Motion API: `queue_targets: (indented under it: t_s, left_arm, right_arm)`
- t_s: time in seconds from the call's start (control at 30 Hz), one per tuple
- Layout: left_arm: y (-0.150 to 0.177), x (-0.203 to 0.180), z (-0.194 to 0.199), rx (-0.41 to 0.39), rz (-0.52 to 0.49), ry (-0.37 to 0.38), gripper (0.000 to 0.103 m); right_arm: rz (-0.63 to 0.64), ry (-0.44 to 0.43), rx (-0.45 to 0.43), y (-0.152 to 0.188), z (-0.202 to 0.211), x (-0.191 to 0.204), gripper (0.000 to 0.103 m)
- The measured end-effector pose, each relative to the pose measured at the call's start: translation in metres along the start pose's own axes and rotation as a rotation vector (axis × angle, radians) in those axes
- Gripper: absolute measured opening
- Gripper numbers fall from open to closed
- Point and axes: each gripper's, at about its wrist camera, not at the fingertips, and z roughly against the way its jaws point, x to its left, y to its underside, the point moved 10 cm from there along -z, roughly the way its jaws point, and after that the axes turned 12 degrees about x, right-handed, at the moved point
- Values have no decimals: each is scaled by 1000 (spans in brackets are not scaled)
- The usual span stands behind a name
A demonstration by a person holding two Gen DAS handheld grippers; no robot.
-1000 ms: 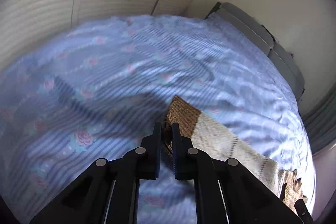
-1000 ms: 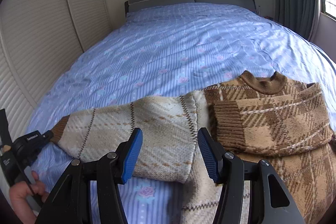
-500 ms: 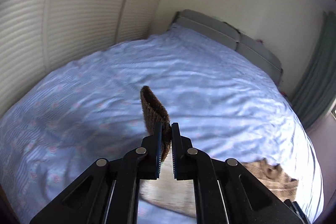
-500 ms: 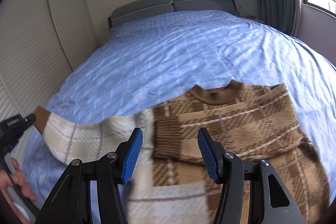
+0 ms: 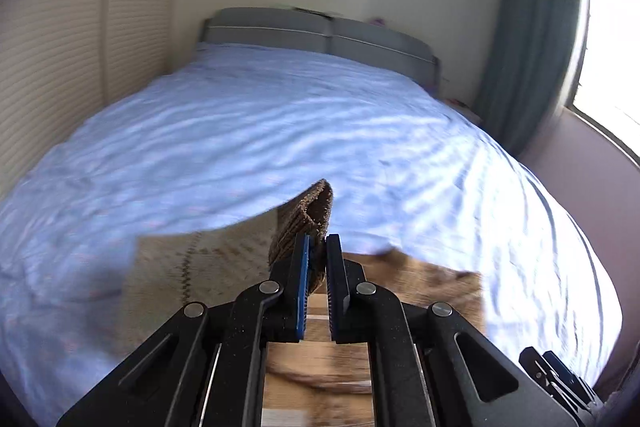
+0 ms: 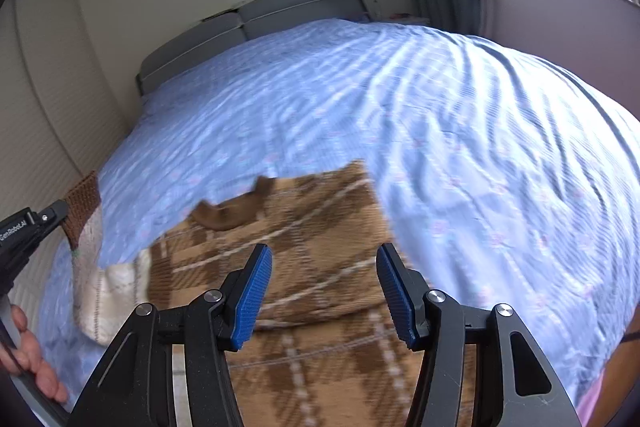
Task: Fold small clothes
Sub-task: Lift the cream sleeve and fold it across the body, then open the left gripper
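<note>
A brown and cream plaid sweater lies on the blue bedspread, its right sleeve folded over the chest. My left gripper is shut on the brown ribbed cuff of the other sleeve and holds it lifted off the bed; the cream sleeve trails below it. In the right wrist view that gripper shows at the left edge with the cuff in it. My right gripper hovers open over the sweater's body, nothing between its fingers.
The bed fills both views, with a grey headboard at the far end. Slatted wardrobe doors run along the left side. A teal curtain and a bright window stand at the right. A hand grips the left tool.
My left gripper lifted the cuff off the bed and carried it up and to the right over the sweater. My right gripper slid right across the sweater's body, still open.
</note>
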Motion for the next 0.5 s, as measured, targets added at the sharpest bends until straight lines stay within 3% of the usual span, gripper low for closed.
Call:
queue_targets:
  t_s: [0.27, 0.5]
  left_arm:
    - [40, -120, -59, 89, -150, 69, 10]
    - [75, -152, -88, 171, -188, 73, 10]
  right_arm:
    - [-134, 32, 24, -5, -4, -91, 56]
    - [-201, 40, 38, 3, -10, -139, 56]
